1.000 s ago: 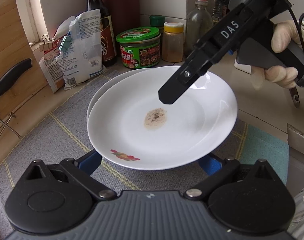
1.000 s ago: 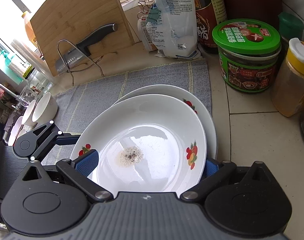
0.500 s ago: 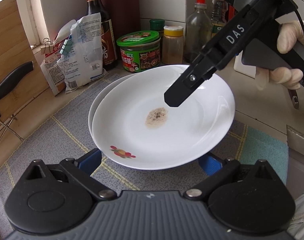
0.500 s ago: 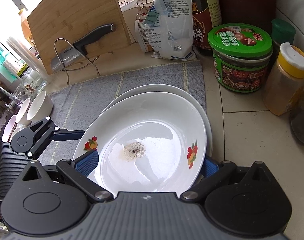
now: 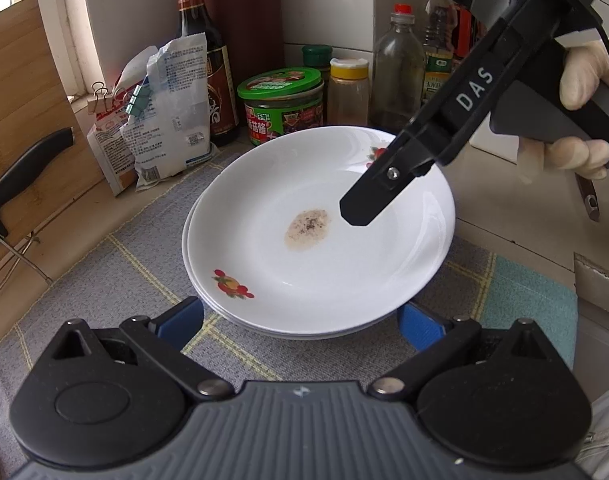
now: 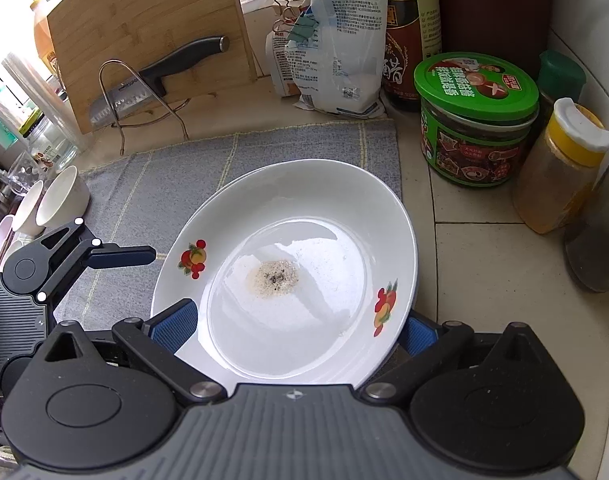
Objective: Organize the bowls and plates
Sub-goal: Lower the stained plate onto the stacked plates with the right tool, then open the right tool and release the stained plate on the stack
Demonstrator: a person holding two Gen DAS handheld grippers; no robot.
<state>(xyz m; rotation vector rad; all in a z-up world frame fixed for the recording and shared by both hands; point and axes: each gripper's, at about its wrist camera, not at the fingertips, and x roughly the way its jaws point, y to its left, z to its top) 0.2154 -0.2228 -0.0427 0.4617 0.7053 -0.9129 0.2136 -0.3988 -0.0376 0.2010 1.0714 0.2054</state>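
A white plate with fruit prints and a brown stain (image 5: 324, 248) sits stacked on a second white plate (image 5: 192, 256) on the grey mat (image 5: 116, 280). In the right wrist view the top plate (image 6: 288, 272) lies between my right gripper's blue pads (image 6: 176, 324), jaws wide apart. My right gripper (image 5: 356, 212) reaches over the plate in the left wrist view. My left gripper (image 5: 300, 326) is open at the stack's near edge; it also shows in the right wrist view (image 6: 124, 256), beside the plate. White bowls (image 6: 60, 200) stand at far left.
A green-lidded jar (image 6: 476, 120), a yellow-capped spice jar (image 6: 560, 168), sauce bottles (image 5: 200, 60) and clipped bags (image 6: 336, 48) crowd the back. A bamboo board (image 6: 144, 28) with a knife (image 6: 176, 64) leans at the left. Beige counter tiles (image 6: 484, 280) lie right of the mat.
The top plate has come down and slid over the lower plate, now nearly centred on it. The right gripper's jaws stand apart around it. The left gripper has drawn back slightly.
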